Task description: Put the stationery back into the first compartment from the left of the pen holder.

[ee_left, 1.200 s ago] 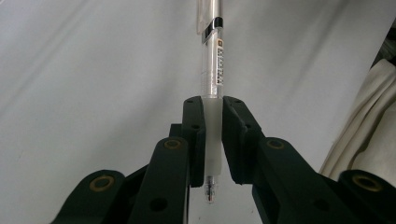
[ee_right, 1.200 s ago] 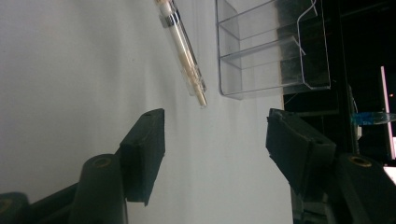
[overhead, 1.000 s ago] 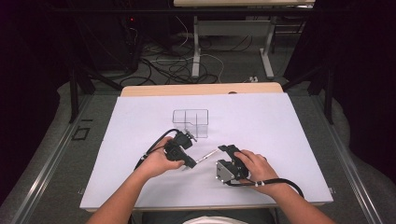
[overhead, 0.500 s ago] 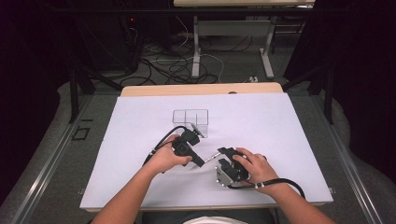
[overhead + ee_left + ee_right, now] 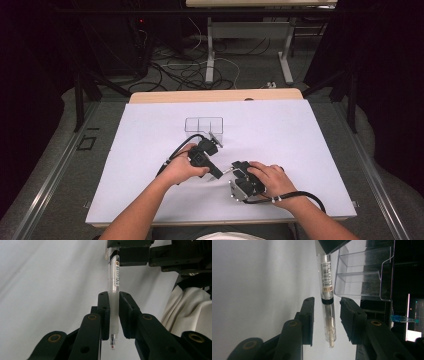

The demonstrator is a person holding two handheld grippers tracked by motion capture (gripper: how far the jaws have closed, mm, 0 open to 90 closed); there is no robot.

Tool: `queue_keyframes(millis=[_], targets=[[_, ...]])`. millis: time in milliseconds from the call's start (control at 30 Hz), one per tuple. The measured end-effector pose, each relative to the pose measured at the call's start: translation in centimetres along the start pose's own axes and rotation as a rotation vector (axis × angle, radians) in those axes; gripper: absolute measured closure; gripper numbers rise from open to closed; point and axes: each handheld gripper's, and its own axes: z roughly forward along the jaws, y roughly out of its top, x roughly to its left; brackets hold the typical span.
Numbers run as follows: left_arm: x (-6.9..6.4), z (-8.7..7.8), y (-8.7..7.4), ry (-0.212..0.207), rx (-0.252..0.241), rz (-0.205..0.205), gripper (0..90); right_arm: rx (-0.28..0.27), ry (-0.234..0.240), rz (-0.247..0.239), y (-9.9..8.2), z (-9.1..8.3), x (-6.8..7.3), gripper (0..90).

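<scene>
At lower centre of the high view, a clear pen (image 5: 113,302) is pinched at its frosted grip by the left gripper (image 5: 114,315). The right gripper (image 5: 327,315) is spread, its jaws flanking the pen's rear end without contact. A clear compartment box (image 5: 203,124) stands just above centre on the white sheet (image 5: 300,135).

Wooden table (image 5: 215,95) under a broad white paper sheet (image 5: 300,135). Clear plastic compartmented box (image 5: 203,124) on the sheet, toward its far middle.

The left tongs (image 5: 216,172) have swung toward the right tongs (image 5: 234,171), meeting over the pen (image 5: 113,302).
</scene>
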Motion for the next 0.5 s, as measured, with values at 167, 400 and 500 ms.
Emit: queue_keyframes(millis=[167, 400, 500], targets=[[-0.28, 0.15, 0.30, -0.011, 0.008, 0.017, 80.0, -0.012, -0.003, -0.040, 0.05, -0.03, -0.01, 69.9], [-0.41, 0.24, 0.44, -0.010, 0.018, 0.033, 80.0, -0.003, 0.005, -0.065, 0.10, -0.01, 0.02, 76.0], [-0.41, 0.21, 0.43, -0.011, 0.017, 0.032, 80.0, 0.002, 0.019, -0.078, 0.11, -0.02, 0.02, 79.0]])
